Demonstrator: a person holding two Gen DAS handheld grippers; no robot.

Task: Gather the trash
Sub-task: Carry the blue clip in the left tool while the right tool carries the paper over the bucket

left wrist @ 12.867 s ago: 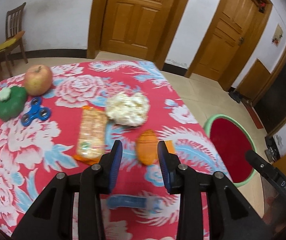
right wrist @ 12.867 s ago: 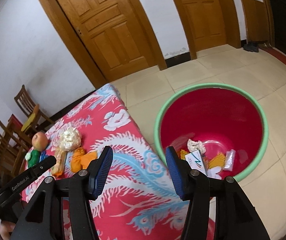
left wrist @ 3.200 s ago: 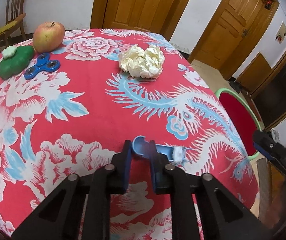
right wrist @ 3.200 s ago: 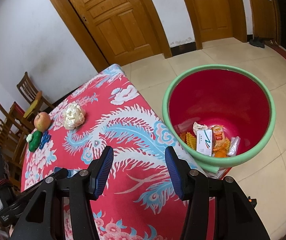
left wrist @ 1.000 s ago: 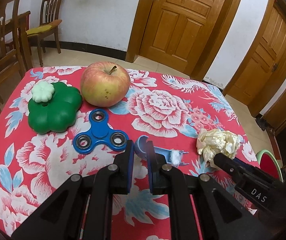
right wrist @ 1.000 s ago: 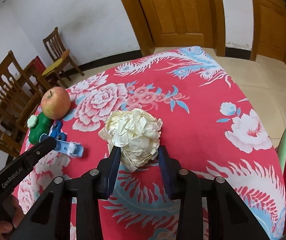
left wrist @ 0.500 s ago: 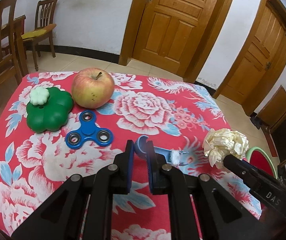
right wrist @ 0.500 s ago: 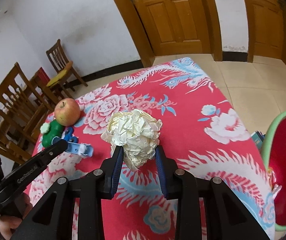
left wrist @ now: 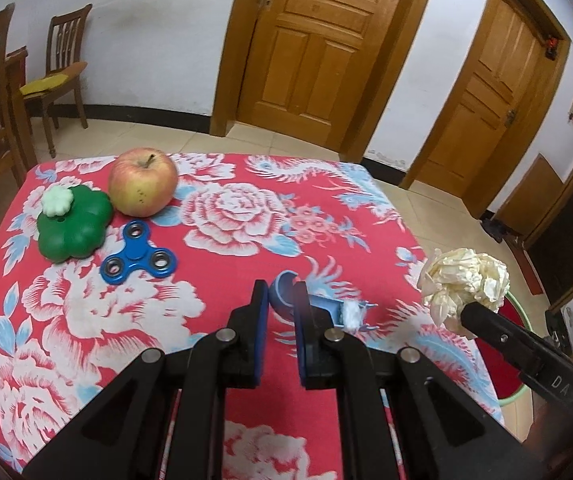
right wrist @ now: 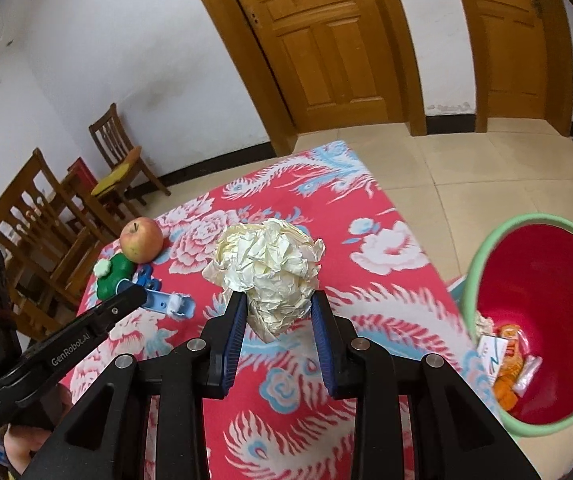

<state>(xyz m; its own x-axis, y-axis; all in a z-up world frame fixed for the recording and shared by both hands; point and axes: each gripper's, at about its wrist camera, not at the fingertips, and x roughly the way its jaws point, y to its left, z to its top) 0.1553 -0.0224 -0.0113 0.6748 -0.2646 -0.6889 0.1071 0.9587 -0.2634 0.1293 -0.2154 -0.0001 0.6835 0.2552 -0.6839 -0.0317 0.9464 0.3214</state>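
Your apple (left wrist: 143, 187) sits at the counter's (left wrist: 246, 208) far left, toy (left wrist: 73, 221) beside it, spinner (left wrist: 139, 257) in front. The bin (right wrist: 482, 264) stands on the floor right of the counter, wrappers (right wrist: 506, 364) inside.

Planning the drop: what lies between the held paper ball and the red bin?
Only bare tablecloth, then its edge, separates paper ball from bin, in the right wrist view.

Each view is taken from close above the red floral-clothed desk (left wrist: 214, 312), angled downward along black fingers (left wrist: 260, 312) entering at 6 o'clock. The wooden panelled door (right wrist: 326, 40) at 12 o'clock and the red-yellow apple (left wrist: 143, 187) are shared by both.
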